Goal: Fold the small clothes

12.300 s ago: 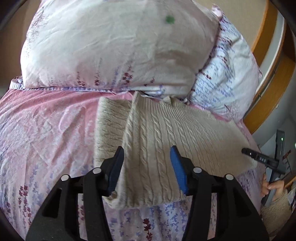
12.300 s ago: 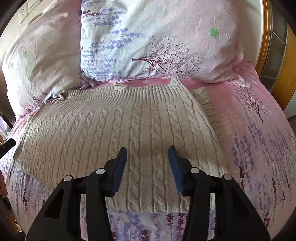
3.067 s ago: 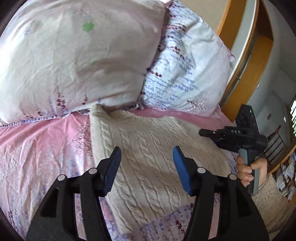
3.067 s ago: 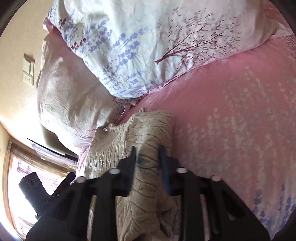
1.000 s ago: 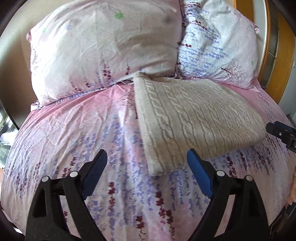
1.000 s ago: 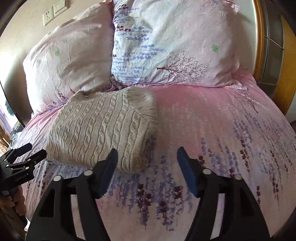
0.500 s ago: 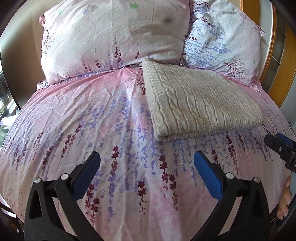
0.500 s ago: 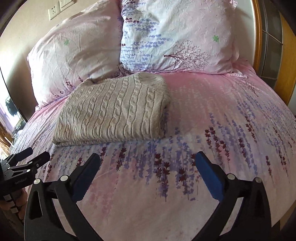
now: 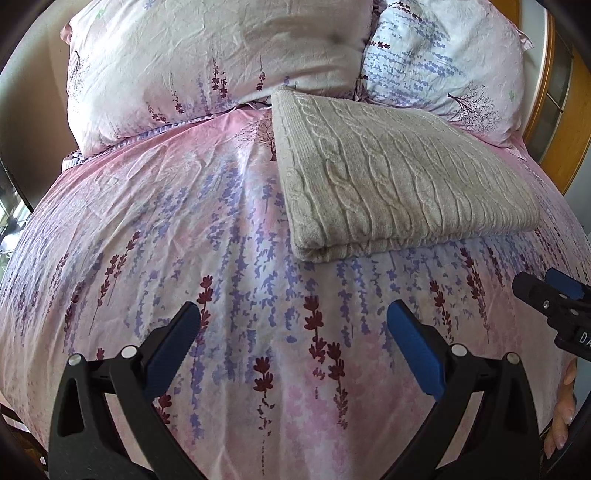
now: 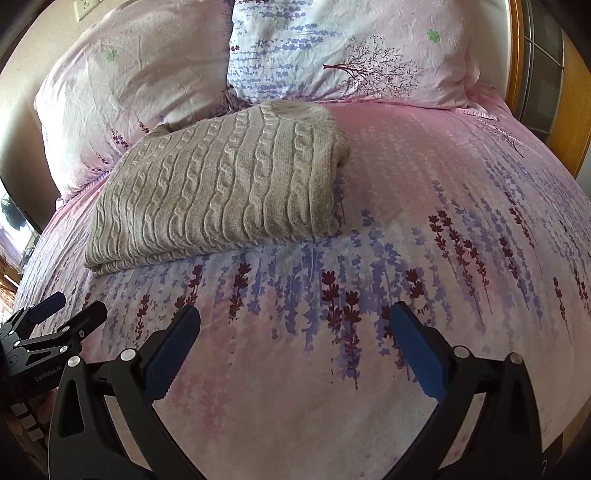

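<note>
A beige cable-knit sweater (image 9: 388, 173) lies folded into a flat rectangle on the pink floral bed cover (image 9: 184, 221), close to the pillows. It also shows in the right wrist view (image 10: 221, 184). My left gripper (image 9: 293, 332) is open wide and empty, held back over the bare cover short of the sweater's near edge. My right gripper (image 10: 295, 328) is open wide and empty, also back from the sweater. The left gripper shows at the left edge of the right wrist view (image 10: 62, 310); the right gripper's fingertips (image 9: 535, 288) show at the right edge of the left wrist view.
Two floral pillows (image 9: 221, 55) (image 10: 351, 48) lean against the head of the bed behind the sweater. A wooden bed frame (image 10: 576, 122) runs along the right side. A wall socket (image 10: 85, 5) sits on the wall at upper left.
Both grippers have drawn further back from the folded sweater toward the foot of the bed, still open. The sweater has not moved.
</note>
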`<state>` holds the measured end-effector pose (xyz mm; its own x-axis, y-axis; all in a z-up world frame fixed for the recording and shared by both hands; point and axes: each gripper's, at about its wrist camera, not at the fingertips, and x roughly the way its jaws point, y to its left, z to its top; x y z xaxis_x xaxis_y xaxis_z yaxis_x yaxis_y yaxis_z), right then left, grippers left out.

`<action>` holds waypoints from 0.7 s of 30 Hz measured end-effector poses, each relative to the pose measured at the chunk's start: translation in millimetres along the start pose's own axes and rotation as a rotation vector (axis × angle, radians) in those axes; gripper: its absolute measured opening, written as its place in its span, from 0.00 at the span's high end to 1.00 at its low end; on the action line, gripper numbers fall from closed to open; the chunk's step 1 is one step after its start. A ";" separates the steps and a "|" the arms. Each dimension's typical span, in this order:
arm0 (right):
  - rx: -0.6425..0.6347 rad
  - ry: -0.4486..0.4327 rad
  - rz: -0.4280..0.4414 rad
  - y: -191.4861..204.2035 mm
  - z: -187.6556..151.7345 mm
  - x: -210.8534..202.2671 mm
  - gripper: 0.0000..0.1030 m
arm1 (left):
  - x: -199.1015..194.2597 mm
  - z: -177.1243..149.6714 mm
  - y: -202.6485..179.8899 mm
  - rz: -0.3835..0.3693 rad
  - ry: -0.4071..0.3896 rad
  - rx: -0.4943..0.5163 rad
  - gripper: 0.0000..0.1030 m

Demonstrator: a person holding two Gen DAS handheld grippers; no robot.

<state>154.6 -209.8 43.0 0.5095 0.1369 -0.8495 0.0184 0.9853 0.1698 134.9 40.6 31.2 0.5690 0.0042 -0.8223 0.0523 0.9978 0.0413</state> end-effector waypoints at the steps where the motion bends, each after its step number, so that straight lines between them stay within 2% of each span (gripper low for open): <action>1: -0.008 0.002 -0.010 0.9 0.1 1.6 0.01 | 1.8 -0.1 0.0 0.000 0.007 0.000 0.02; 8: -0.085 -0.010 -0.080 14.1 -4.6 5.3 0.01 | 7.2 -0.5 -0.1 0.001 0.017 -0.001 0.02; 21: -0.118 0.001 -0.098 17.9 -6.3 8.9 0.01 | 8.3 0.0 0.9 -0.004 0.015 0.000 0.02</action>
<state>154.0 -190.3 35.4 0.5092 0.0400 -0.8597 -0.0332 0.9991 0.0268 139.6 41.5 24.4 0.5568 0.0011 -0.8306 0.0549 0.9978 0.0381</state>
